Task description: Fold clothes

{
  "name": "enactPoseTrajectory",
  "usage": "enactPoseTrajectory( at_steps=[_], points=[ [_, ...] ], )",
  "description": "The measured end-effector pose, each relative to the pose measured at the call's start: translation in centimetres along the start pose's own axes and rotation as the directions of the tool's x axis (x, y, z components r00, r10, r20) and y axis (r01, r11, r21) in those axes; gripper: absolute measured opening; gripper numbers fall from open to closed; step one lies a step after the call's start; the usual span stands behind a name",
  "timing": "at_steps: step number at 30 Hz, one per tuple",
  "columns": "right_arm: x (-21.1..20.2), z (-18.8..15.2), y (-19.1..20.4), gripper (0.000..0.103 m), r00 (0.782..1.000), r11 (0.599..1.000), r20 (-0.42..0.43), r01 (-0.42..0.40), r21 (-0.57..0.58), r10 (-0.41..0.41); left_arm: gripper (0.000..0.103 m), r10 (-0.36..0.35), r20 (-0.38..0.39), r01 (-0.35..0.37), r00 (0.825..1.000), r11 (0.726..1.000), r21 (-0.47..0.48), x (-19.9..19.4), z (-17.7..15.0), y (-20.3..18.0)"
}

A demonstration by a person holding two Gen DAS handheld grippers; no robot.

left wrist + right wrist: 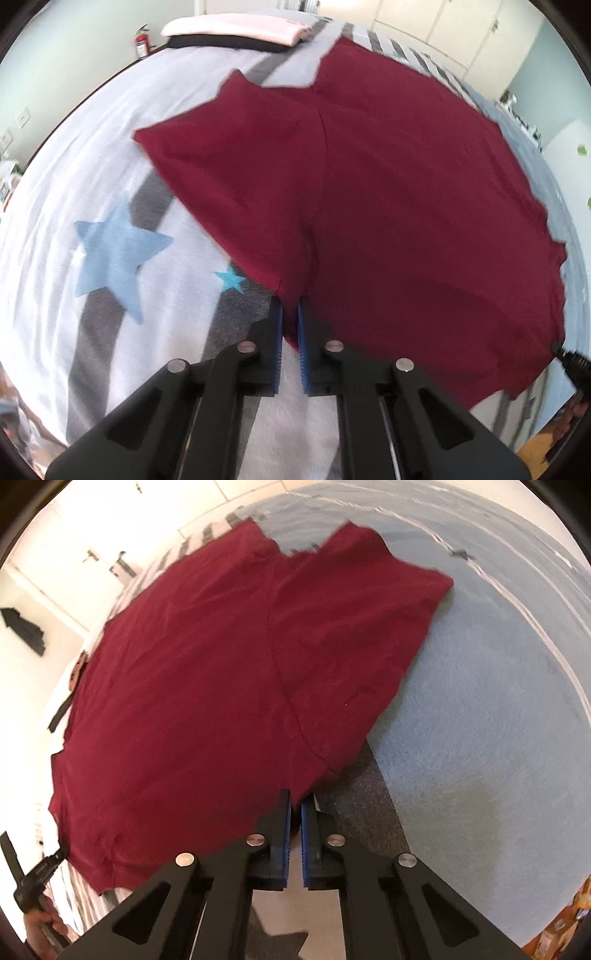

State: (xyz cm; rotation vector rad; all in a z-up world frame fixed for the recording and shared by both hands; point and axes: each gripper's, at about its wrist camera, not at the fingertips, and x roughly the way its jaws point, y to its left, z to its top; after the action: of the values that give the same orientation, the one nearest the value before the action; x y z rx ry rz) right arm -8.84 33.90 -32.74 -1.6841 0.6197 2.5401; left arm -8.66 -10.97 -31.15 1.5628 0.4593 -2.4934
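A dark red T-shirt [369, 184] lies spread flat on the bed, sleeves toward the far side. My left gripper [290, 308] is shut on the shirt's near hem corner, with red cloth pinched between the blue pads. In the right wrist view the same shirt [184, 683] fills the left half, and my right gripper [297, 799] is shut on its other near corner. The right gripper's tip [570, 360] shows at the shirt's right edge in the left wrist view. The left gripper [40, 875], held by a hand, shows at the lower left of the right wrist view.
The bed cover [110, 184] is white with grey stripes and blue stars; its other part [480, 701] is plain light blue. A pink pillow [236, 29] lies at the head end, with a fire extinguisher [141, 42] beside it. Cupboard doors [443, 29] stand behind.
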Motion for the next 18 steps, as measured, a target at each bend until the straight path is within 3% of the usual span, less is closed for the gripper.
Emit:
enactPoseTrajectory(
  at_steps=[6,11,14,16,18],
  points=[
    [-1.5,-0.3,-0.3,0.003,0.999,0.999,-0.021,-0.031,0.022,0.031,0.006,-0.011,-0.008,0.011,1.0,1.0,0.011,-1.2,-0.2,0.1],
    [2.2,-0.1,-0.6,0.003,0.995,1.0,-0.094,0.017,0.018,-0.015,0.007,0.012,-0.061,-0.01,0.998,0.999,0.032,1.5,-1.0,0.4],
    [2.3,0.0,-1.0,0.007,0.996,1.0,-0.09,0.023,0.007,-0.022,0.009,-0.002,-0.072,0.003,0.997,1.0,0.015,1.9,-1.0,0.5],
    [1.8,0.1,-1.5,0.013,0.996,1.0,-0.09,0.026,0.01,-0.025,0.013,-0.013,-0.08,0.013,0.997,1.0,-0.001,1.6,-1.0,0.8],
    [1.3,0.1,-2.0,0.02,0.995,0.999,-0.09,0.03,0.014,-0.029,0.027,-0.007,-0.086,0.006,0.996,1.0,-0.007,1.2,-0.8,1.1]
  ],
)
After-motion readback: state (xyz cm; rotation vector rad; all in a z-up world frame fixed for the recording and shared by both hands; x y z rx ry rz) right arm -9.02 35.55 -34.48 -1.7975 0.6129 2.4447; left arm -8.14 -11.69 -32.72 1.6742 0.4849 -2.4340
